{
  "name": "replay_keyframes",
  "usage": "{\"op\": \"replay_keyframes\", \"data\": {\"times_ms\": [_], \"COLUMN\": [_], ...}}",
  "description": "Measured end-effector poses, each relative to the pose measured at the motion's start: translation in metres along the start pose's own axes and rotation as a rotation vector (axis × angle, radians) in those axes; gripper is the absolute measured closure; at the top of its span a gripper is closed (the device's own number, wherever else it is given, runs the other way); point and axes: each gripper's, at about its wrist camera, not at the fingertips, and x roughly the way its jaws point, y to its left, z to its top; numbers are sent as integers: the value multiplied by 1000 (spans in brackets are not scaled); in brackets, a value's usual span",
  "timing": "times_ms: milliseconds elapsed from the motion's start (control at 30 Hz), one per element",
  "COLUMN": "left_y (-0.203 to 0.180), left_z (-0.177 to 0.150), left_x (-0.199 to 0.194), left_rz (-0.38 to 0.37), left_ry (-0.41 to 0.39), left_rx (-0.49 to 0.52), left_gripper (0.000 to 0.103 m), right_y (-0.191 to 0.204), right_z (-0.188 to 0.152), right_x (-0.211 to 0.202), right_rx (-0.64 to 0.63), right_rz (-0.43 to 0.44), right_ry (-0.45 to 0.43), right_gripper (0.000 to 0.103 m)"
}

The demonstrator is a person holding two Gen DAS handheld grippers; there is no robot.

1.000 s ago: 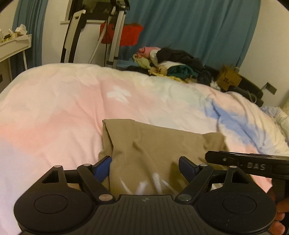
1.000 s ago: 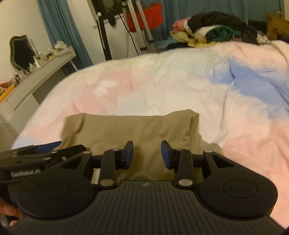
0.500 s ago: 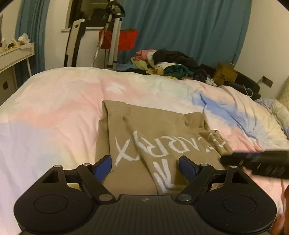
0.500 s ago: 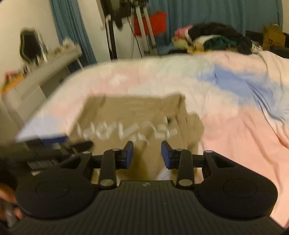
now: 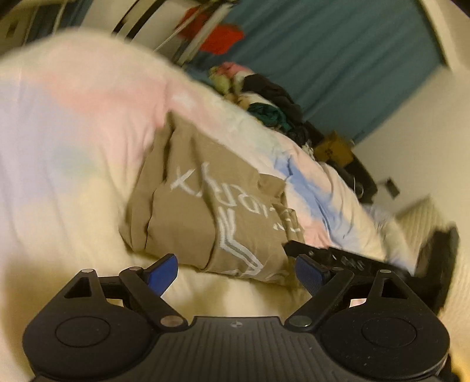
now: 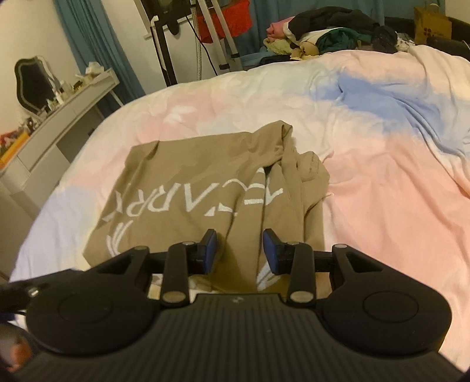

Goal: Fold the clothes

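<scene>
A wide bed under a soft pastel duvet in pink, blue and cream is filling both views. Lying on it, near the closer edge, is a folded khaki-tan cotton garment with large white lettering, its right side bunching into loose folds; the tilted, blurred left view is showing the same garment lying flat on the duvet. Beyond the far edge of the bed a heap of mixed dark, green and pink clothes is sitting in front of a teal curtain, with a brown paper bag just beside it; what the bag is holding cannot be told. A grey dressing table is standing to the left. The left gripper is hovering over the garment's near edge, fingers spread wide and grasping nothing. The right gripper is hanging above the bunched folds, blue pads parted, cloth showing between them but not pinched.
</scene>
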Motion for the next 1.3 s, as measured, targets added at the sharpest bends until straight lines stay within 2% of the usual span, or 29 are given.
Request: {"op": "replay_keyframes", "data": {"times_ms": [133,167,233,300,333,400,433,500,567,633,700,767,933,1033,1133,1233,1300], "left_y": [35,43,52,58,60,61,62,64,67,70,69,69,70,68,69,69,67], "left_z": [1,2,3,1,0,-2,-2,-3,-4,-4,-4,-4,-4,-4,-3,-3,-3], "left_x": [30,31,28,25,24,24,24,24,23,21,19,18,16,15,14,14,12], "left_rz": [-36,-48,-83,-97,-99,-78,-76,-74,-95,-122,-135,-151,-184,-195,-199,-190,-182], "left_ry": [37,19,-40,-85,-100,-115,-122,-136,-160,-182,-193,-206,-237,-252,-255,-248,-242], "left_rx": [-267,-327,-409,-452,-465,-473,-479,-491,-515,-539,-536,-542,-569,-565,-562,-559,-554], "left_gripper": [18,20,20,21,25,43,47,60,68,73,76,77,79,79,79,79,80], "right_y": [-3,-5,-10,-15,-16,-19,-19,-17,-18,-20,-22,-20,-40,-48,-47,-47,-53], "right_z": [0,1,2,1,-1,-7,-10,-19,-28,-37,-44,-46,-52,-55,-58,-60,-62], "right_x": [-4,-5,-9,-11,-9,-2,3,14,26,39,44,44,44,43,39,34,31], "right_rx": [53,79,144,227,281,397,446,537,623,716,776,790,900,951,953,947,925], "right_rz": [18,35,90,187,245,368,408,447,478,523,560,551,417,373,324,275,245], "right_ry": [-12,-16,-22,-28,-19,24,45,70,116,184,204,191,72,8,-47,-93,-104], "right_gripper": [64,64,56,19,14,14,14,15,15,14,15,15,17,23,33,46,62]}}
